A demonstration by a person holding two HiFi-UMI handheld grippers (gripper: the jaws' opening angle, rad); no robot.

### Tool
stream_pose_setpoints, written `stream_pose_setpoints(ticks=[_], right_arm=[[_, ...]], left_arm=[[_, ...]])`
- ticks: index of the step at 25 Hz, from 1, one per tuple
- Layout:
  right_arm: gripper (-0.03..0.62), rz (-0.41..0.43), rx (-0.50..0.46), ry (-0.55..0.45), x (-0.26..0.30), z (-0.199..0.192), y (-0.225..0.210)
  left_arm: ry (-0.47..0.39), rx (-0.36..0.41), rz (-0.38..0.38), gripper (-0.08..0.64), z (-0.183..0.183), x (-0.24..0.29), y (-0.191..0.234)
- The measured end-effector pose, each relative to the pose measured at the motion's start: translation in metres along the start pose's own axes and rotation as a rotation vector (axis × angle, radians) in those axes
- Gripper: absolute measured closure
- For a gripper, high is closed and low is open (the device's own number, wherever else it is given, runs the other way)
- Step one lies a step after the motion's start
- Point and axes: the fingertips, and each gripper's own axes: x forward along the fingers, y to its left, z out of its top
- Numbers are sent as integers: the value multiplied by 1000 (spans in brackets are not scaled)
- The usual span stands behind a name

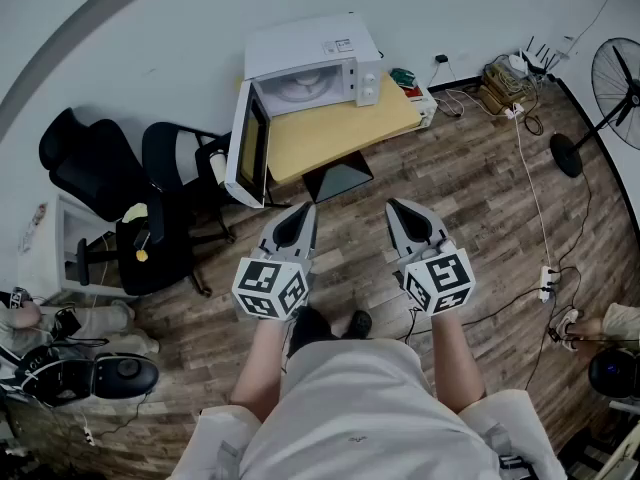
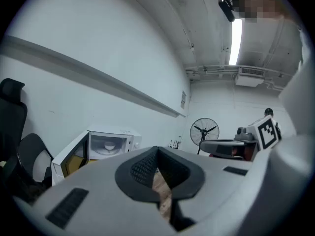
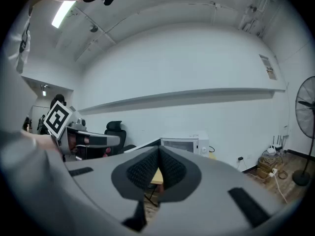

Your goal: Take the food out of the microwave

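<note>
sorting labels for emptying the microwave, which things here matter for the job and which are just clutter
Job: microwave, open door, white dish inside, table, left hand-held gripper, right hand-held gripper.
Lying about: office chairs, fan, cable tangle.

No word, brand or number can be read anywhere. A small label [image 1: 340, 46] with dark print sits on top of the white microwave [image 1: 300, 53], but the print is too small to make out. A paper notice [image 3: 268, 68] hangs high on the white wall [image 3: 197, 63], and its lines are only a blur. The cubes on the left hand-held gripper [image 1: 303, 211] and the right hand-held gripper [image 1: 397, 208] carry black-and-white square markers, which are patterns and not letters or digits.
</note>
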Motion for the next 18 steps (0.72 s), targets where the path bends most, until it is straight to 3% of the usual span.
stream_pose_setpoints(ticks=[18], right_arm=[[594,-8,4,-5,-18,-9,1]], left_arm=[[19,-7,37,554,-11,-16,-14]])
